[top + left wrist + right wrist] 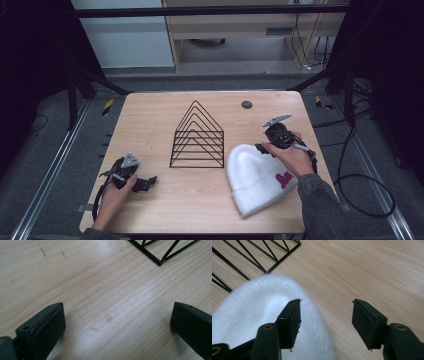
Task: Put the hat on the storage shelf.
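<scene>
While the left hand [111,196] rests low at the frame's lower left, its tool [142,183] gapes wide over bare surface [200,200]. At centre right, the right hand [292,159] angles its tool [325,315], jaws apart, across the white beanie [255,175] beside the wire rack [197,137].

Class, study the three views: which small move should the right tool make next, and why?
Probably shift the right tool sideways over the white beanie and lower it. Its jaws stand open with one above the hat's edge and the other over bare table, so closing now would grip nothing.
</scene>
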A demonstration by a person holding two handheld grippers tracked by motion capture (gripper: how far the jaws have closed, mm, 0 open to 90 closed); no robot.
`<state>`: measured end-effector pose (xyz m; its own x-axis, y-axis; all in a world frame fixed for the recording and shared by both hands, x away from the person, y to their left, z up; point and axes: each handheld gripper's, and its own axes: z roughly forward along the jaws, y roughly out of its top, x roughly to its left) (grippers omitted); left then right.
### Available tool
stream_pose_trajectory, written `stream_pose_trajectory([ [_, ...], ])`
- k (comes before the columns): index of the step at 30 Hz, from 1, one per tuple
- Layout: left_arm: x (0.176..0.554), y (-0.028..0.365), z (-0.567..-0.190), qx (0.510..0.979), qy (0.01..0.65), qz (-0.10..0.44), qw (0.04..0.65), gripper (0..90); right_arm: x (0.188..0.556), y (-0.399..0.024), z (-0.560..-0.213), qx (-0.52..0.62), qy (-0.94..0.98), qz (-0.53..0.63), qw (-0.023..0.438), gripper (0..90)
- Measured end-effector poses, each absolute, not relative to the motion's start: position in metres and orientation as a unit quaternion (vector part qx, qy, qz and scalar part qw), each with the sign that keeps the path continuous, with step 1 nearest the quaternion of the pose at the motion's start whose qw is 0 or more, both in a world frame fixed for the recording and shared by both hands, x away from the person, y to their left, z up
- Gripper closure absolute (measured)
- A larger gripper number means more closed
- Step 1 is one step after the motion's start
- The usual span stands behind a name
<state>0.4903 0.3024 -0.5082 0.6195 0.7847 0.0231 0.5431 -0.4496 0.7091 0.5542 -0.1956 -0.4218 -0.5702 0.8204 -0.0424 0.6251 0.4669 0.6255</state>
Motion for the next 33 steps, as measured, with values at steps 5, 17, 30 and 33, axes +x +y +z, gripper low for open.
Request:
stream_pose_trajectory([
  [5,0.49,0.302,-0.508,0.832,0.399,0.177,0.341,0.0,0.56,-0.187,-0.427,0.429,0.842,0.284,0.16,39.9],
  [17,0.49,0.302,-0.508,0.832,0.399,0.177,0.341,0.0,0.578,-0.162,-0.453,0.422,0.859,0.263,0.12,41.8],
  [30,0.49,0.302,-0.508,0.832,0.399,0.177,0.341,0.0,0.582,-0.151,-0.466,0.409,0.875,0.245,0.087,61.1],
  [33,0.49,0.302,-0.508,0.833,0.399,0.177,0.341,0.0,0.58,-0.151,-0.464,0.396,0.88,0.25,0.084,75.8],
])
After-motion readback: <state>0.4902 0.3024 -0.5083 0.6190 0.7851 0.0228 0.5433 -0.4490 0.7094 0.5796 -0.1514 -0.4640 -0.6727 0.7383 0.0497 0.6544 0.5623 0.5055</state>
